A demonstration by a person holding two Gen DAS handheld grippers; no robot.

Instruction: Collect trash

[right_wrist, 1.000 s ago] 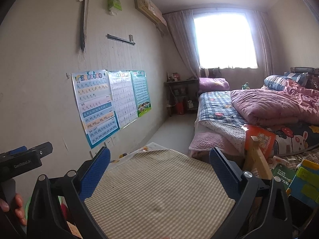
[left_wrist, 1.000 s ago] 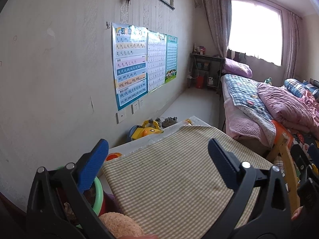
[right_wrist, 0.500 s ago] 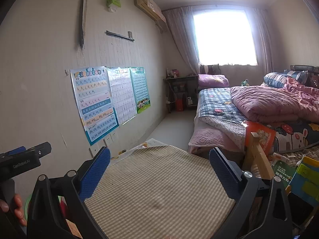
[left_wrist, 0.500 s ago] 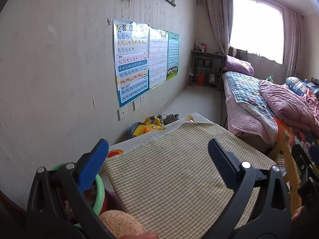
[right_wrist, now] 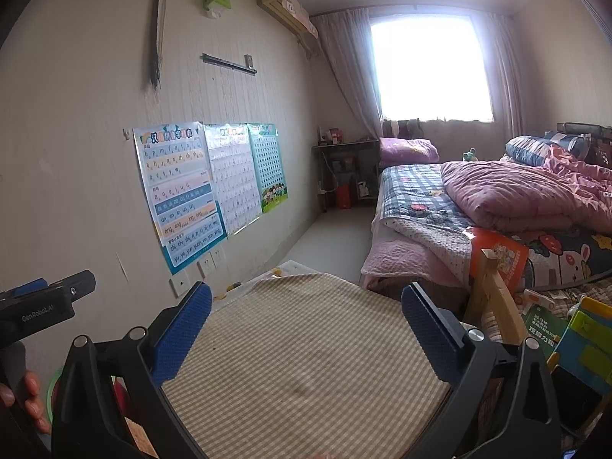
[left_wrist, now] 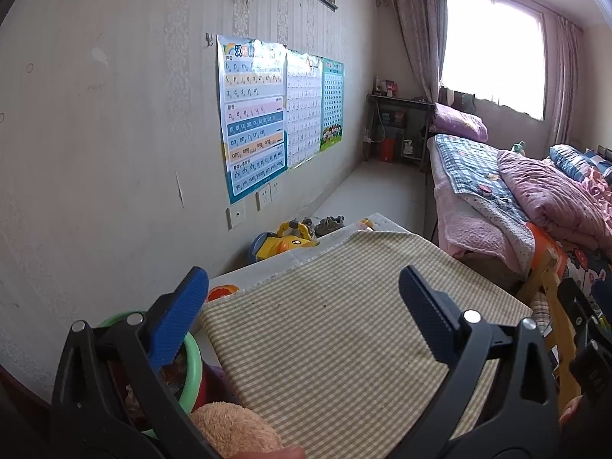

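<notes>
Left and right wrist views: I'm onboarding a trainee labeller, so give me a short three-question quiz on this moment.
1. True or false: the left gripper is shut on a piece of trash.
2. Multiple choice: what covers the surface under both grippers? A) a checked cloth B) a pink quilt C) a bare wooden top
3. Fill in: in the left wrist view, the round rim behind the left gripper's left finger belongs to a ____ basin.

Key: 1 false, both the left gripper and the right gripper stand open and empty. 2 A. 3 green.
</notes>
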